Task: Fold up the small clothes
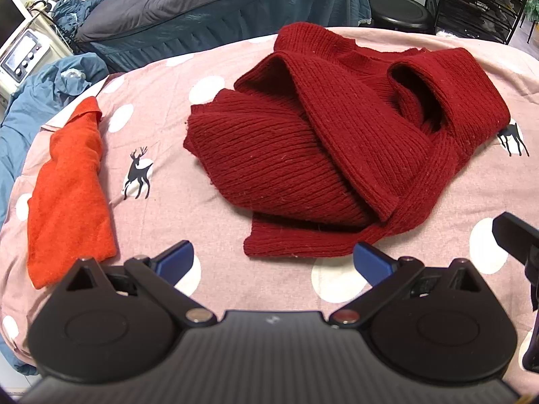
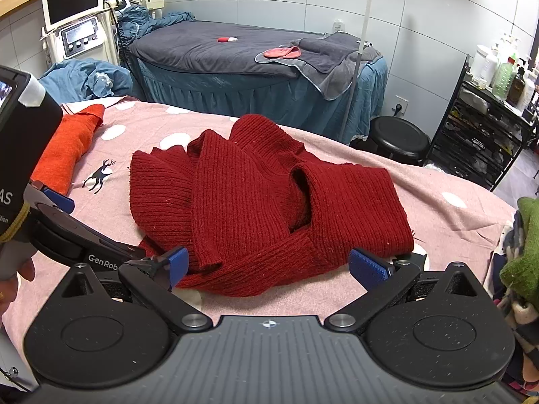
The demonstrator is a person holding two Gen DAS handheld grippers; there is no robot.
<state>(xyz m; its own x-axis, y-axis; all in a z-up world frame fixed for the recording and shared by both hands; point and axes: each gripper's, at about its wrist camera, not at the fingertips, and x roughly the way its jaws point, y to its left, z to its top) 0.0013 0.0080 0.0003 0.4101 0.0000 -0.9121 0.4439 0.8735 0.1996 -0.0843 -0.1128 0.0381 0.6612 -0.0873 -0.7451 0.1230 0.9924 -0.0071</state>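
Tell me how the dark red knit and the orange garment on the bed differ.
The dark red knit is coarse-ribbed and deep crimson; the orange garment looks finer, fuzzier and brighter. The knit lies crumpled mid-bed with an opening gaping and a band trailing toward the grippers; the orange garment lies flat in a narrow, tidy strip at the left edge. The knit covers more of the bed. Both rest on the pink spotted sheet, touched by neither gripper.

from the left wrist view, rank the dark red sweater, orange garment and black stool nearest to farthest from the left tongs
1. dark red sweater: crumpled straight ahead of the open left tongs, its hem at the tips.
2. orange garment: lying off to the left on the pink sheet.
3. black stool: beyond the bed's far edge, upper right.
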